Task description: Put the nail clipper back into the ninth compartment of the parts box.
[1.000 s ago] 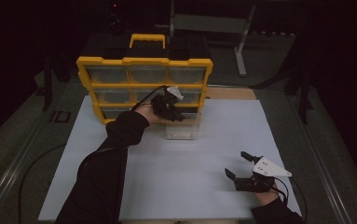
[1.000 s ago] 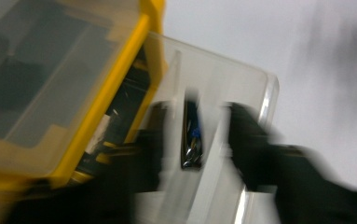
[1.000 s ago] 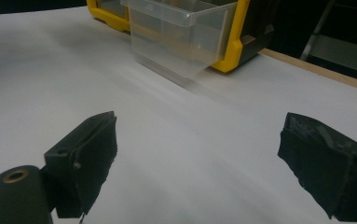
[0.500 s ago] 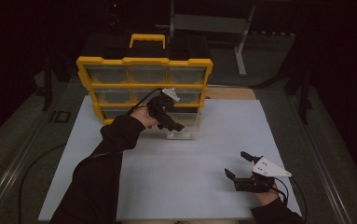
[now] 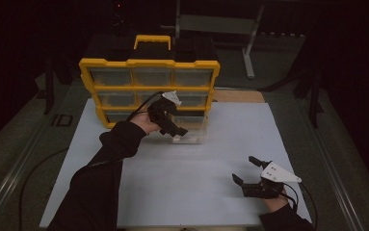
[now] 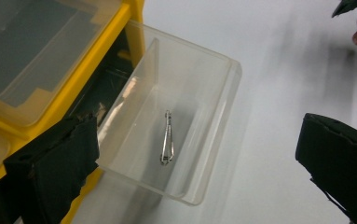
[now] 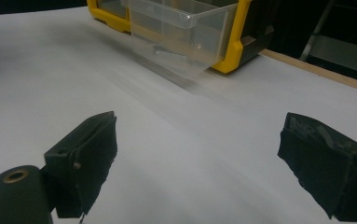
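A yellow organizer (image 5: 148, 89) with clear drawers stands at the back of the white board. Its lower right drawer (image 5: 191, 136) is pulled out onto the board, and a small metal clip (image 6: 167, 137) lies inside it. My left gripper (image 5: 172, 122) hovers over that drawer, and its jaws have just been opening. In the left gripper view they stand wide apart either side of the drawer (image 6: 176, 116), and the pads do not touch it. Near the front right, my right gripper (image 5: 244, 169) rests open and empty. It faces the drawer (image 7: 185, 28) from a distance.
The white board (image 5: 196, 192) has free room between the drawer and the right gripper. A wooden strip (image 5: 240, 96) runs along the board's far right edge. A metal stand (image 5: 249, 48) rises behind the organizer. Dark surroundings lie on both sides.
My left gripper has drawn back from the organizer toward me and its jaws are wider. The drawer stays pulled out. My right gripper has not moved.
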Tool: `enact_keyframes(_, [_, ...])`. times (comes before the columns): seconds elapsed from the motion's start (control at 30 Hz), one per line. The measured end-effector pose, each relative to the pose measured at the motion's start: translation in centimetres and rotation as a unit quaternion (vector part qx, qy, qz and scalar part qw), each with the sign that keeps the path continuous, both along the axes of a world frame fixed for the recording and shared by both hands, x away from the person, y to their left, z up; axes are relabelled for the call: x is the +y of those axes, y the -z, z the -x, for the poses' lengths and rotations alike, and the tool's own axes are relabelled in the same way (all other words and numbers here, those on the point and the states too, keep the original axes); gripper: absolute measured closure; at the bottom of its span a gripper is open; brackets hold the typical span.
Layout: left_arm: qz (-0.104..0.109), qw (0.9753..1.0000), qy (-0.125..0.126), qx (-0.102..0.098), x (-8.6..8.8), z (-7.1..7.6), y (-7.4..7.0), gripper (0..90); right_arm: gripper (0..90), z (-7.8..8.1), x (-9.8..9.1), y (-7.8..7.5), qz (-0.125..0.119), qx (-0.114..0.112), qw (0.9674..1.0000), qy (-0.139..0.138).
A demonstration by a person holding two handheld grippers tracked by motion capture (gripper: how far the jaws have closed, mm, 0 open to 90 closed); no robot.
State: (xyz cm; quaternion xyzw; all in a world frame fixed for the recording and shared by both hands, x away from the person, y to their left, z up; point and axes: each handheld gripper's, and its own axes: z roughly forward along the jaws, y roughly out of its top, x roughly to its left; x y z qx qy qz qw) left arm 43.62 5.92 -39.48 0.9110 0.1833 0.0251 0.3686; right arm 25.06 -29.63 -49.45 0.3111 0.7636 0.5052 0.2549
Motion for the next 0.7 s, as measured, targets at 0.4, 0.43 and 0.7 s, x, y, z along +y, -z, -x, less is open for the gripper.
enact_keyframes(0.4, [0.011,0.9999,-0.005,-0.008,1.7,1.7,-0.4,0.0,11.2,0.1,0.1,-0.1,0.0,-0.002,1.0,0.001])
enact_keyframes(0.43, [0.011,0.9999,-0.005,-0.008,1.7,1.7,-0.4,0.0,11.2,0.1,0.1,-0.1,0.0,-0.002,1.0,0.001])
enact_keyframes(0.7, [0.017,0.9993,-0.031,-0.005,4.1,3.2,-0.1,0.0,11.3,0.1,0.2,-0.1,0.002,-0.001,1.0,0.0])
